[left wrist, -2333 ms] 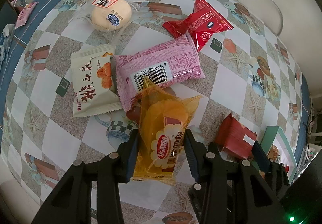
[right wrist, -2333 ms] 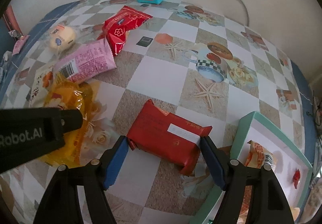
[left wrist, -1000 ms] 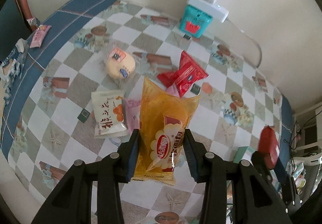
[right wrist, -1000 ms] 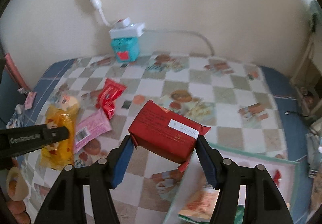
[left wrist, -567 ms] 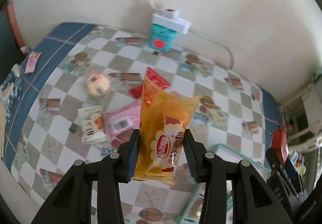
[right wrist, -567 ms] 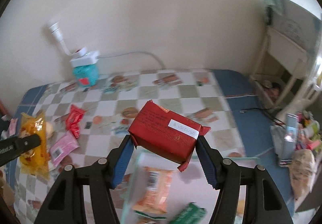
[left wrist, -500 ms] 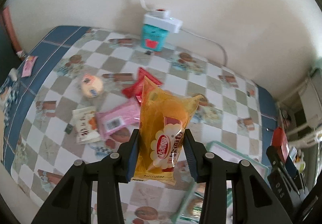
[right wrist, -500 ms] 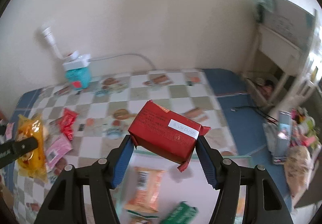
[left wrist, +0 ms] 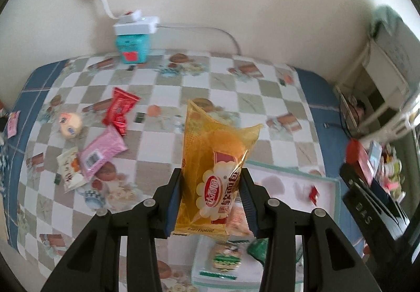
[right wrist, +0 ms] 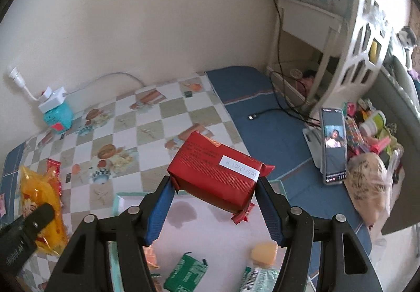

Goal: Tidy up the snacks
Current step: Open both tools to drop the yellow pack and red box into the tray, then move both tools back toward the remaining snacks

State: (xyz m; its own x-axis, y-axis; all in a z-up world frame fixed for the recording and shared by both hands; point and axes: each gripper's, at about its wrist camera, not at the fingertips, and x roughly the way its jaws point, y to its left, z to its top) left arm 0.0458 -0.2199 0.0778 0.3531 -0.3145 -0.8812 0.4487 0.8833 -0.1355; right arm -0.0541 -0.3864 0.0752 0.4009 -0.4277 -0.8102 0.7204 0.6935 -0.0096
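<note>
My left gripper (left wrist: 211, 195) is shut on an orange bread packet (left wrist: 214, 176), held upright in the air over the near left corner of a mint-rimmed tray (left wrist: 296, 170). My right gripper (right wrist: 214, 197) is shut on a red wrapped snack block (right wrist: 216, 178), held above the same tray (right wrist: 118, 200), which holds several snacks such as a green packet (right wrist: 186, 275). In the right wrist view the orange packet (right wrist: 39, 200) and left gripper body show at the left edge. On the checked tablecloth lie a red packet (left wrist: 120, 109), a pink packet (left wrist: 101, 154), a round bun (left wrist: 69, 124) and a white packet (left wrist: 69, 171).
A teal box (left wrist: 132, 48) with a white power strip stands at the wall. Right of the table a phone (right wrist: 333, 145) leans upright beside a bagged loaf (right wrist: 367, 187) and small clutter. A white shelf unit (right wrist: 349, 37) stands in the corner.
Both grippers have risen and swung right with their snacks, from over the snack pile to above the tray. The views rolled and now take in the table's right side.
</note>
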